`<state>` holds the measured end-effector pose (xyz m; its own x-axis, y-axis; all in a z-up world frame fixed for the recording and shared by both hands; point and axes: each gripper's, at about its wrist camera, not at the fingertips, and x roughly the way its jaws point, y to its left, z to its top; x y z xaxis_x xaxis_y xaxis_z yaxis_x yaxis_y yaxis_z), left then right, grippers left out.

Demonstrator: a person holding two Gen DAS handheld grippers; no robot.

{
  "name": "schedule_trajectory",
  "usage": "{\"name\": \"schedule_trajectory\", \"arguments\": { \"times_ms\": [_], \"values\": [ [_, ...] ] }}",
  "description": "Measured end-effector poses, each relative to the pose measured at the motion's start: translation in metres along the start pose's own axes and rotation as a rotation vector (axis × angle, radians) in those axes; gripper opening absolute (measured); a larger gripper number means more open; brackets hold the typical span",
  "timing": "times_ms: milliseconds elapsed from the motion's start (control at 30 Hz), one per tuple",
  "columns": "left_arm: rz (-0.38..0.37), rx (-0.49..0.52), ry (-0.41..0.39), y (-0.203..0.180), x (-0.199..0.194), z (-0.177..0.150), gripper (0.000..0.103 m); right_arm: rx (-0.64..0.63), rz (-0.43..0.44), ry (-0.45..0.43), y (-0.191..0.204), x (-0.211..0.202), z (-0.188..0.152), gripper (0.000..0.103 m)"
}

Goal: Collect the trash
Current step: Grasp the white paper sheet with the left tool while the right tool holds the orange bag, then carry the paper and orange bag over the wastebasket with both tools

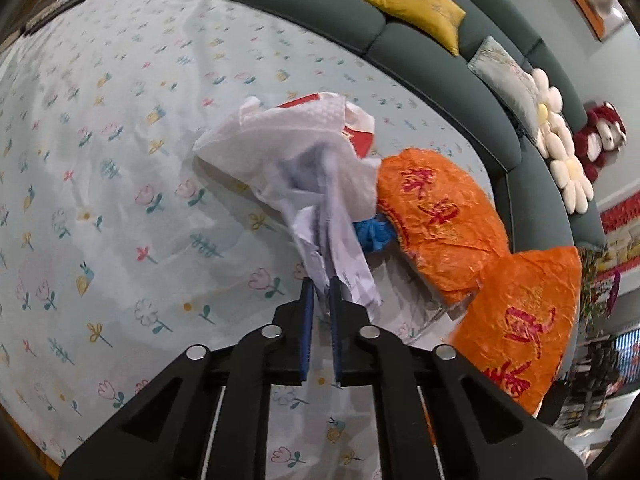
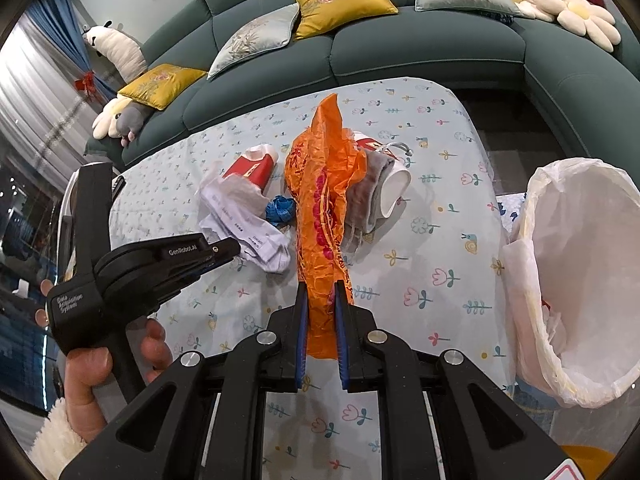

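My left gripper [image 1: 321,280] is shut on a crumpled white paper and tissue wad [image 1: 304,168], lifted slightly over the table; it shows in the right wrist view [image 2: 224,254] at the same wad [image 2: 248,220]. My right gripper [image 2: 320,286] is shut on an orange plastic bag [image 2: 320,200], which also shows in the left wrist view [image 1: 448,220]. On the table lie a small blue wad [image 2: 280,208], a red paper cup [image 2: 252,168], and a second red and white cup [image 2: 392,184] with a grey cloth [image 2: 364,196]. A white-lined trash bin [image 2: 580,272] stands at the right.
The table carries a pale floral cloth [image 2: 440,240]. A dark green sofa [image 2: 400,52] with yellow and grey cushions and plush toys curves behind it. A dark object [image 1: 52,12] lies at the table's far corner.
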<state>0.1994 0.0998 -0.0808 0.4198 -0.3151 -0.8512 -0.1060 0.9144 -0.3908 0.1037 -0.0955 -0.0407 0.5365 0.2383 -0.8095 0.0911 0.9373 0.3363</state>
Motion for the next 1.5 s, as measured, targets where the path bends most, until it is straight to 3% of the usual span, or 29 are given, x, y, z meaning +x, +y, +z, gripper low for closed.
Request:
{"name": "schedule_trajectory", "arguments": {
  "times_ms": [400, 800, 1500],
  "values": [
    [-0.033, 0.093, -0.028, -0.027, -0.033, -0.021, 0.002, 0.010, 0.005, -0.050, -0.002, -0.025, -0.002, 0.012],
    [-0.062, 0.243, -0.030, -0.095, -0.052, -0.055, 0.003, 0.075, -0.028, -0.120, -0.040, -0.067, -0.011, 0.012],
    [-0.185, 0.508, 0.071, -0.231, -0.023, -0.122, 0.003, 0.269, -0.187, -0.223, -0.171, -0.128, -0.038, 0.012]
  ]
}}
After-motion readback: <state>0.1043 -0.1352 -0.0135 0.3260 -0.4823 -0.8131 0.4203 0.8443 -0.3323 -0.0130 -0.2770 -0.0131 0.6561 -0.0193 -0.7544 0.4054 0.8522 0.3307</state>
